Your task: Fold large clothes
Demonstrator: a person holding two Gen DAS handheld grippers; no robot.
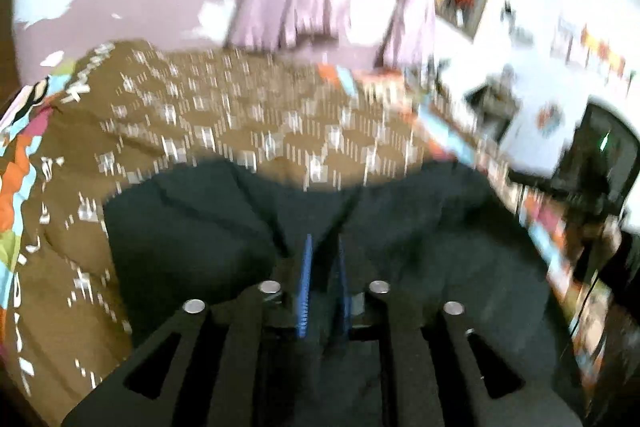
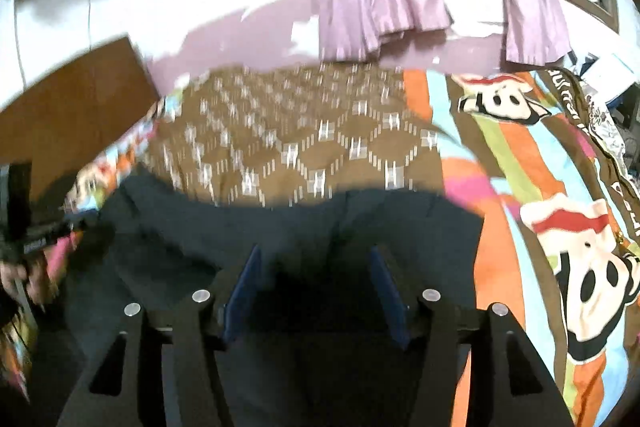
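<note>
While the left gripper pinched a fold of the dark garment between its narrow blue pads, the right gripper stood wide, empty, over the same cloth. The garment lay on a brown patterned blanket toward twelve o'clock. At two o'clock, a striped sheet carried lettering too blurred to read.

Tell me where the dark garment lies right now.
The dark navy garment lies in the lower middle of both wrist views, directly under both tongs, atop the brown diamond-patterned cloth on the bed.
</note>
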